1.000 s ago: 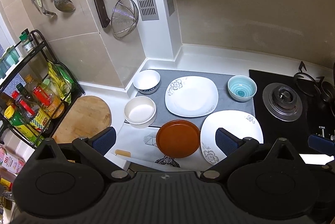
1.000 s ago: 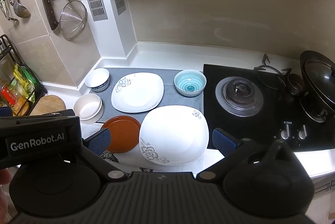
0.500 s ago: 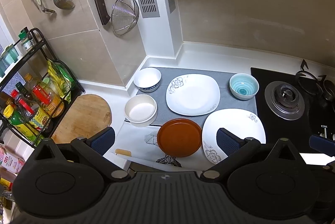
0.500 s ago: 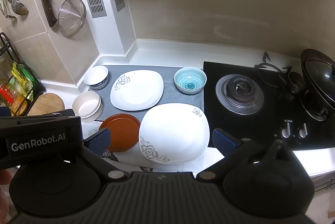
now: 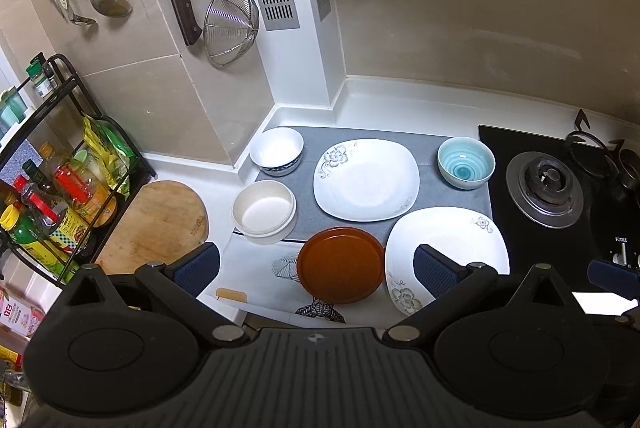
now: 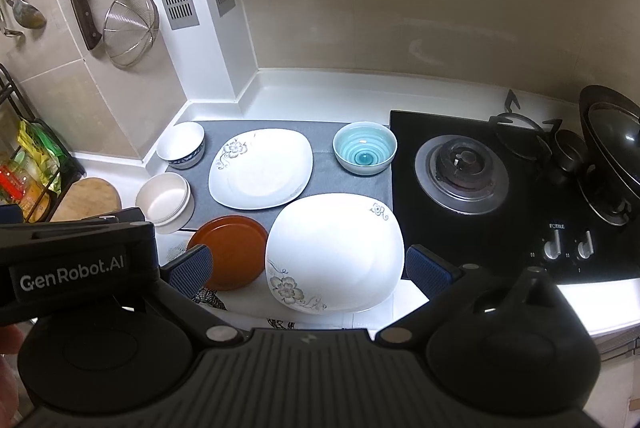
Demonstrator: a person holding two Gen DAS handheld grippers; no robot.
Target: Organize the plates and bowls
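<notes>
SURFACE: white table [image 5: 400, 104] | DIRECT LOAD: grey mat [image 5: 308, 216], patterned cloth [image 5: 264, 276], round wooden board [image 5: 160, 224], black hob [image 5: 592, 228], black rack [image 5: 60, 164] at left edge.

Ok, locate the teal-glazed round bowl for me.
The teal-glazed round bowl sits at the grey mat's back right corner, between the far square white floral plate and the black gas hob.

Black gripper [image 5: 316, 262], blue textured pads [image 5: 430, 268]
</notes>
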